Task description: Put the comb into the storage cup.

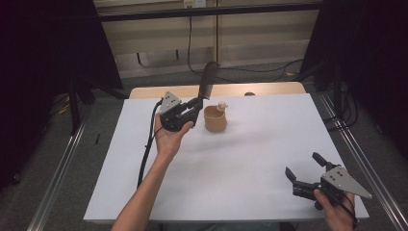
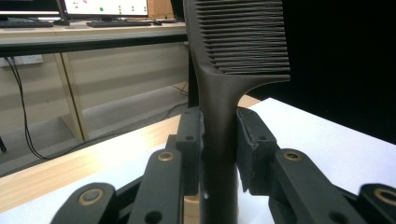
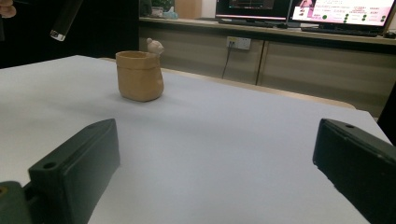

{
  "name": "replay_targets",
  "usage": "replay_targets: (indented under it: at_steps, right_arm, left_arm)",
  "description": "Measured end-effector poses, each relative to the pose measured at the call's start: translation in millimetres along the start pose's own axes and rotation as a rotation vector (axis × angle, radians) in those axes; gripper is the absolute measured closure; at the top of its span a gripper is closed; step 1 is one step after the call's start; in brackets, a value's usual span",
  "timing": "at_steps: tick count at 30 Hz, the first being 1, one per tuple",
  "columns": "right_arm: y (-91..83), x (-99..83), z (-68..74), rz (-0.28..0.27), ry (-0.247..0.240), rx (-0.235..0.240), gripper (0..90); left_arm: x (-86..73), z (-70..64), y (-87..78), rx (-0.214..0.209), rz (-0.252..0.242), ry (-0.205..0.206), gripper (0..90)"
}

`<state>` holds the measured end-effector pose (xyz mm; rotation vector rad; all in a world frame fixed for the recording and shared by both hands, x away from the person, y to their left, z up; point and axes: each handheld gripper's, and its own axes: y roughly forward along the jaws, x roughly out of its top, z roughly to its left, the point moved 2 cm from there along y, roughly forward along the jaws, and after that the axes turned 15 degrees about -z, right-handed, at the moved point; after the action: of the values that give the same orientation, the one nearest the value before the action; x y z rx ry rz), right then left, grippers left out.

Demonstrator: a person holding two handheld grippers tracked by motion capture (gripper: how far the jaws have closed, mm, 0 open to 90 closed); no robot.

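Plainly, left gripper (image 1: 196,103) clamped on unlabelled black comb (image 1: 209,80); right gripper (image 1: 304,169) wide, beyond tan cup (image 1: 214,120).

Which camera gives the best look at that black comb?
The left gripper view: the comb is close up, teeth sharp, handle clamped between the jaws. The high view shows it small, upright by the cup. The right gripper view catches just its handle tip.
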<state>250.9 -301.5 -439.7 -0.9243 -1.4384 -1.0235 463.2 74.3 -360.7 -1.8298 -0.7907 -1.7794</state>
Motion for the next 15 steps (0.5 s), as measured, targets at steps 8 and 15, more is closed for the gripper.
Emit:
replay_targets:
  at_steps: [8, 15]
  right_arm:
    - [-0.3, 0.1, -0.1, 0.001, 0.002, 0.001, 0.2]
    - [-0.4, 0.1, -0.2, -0.002, 0.003, 0.003, 0.2]
  left_arm:
    - [0.7, -0.2, 12.3, 0.003, -0.01, -0.016, 72.8]
    - [4.1, -5.4, 24.4, -0.001, -0.019, -0.021, 72.8]
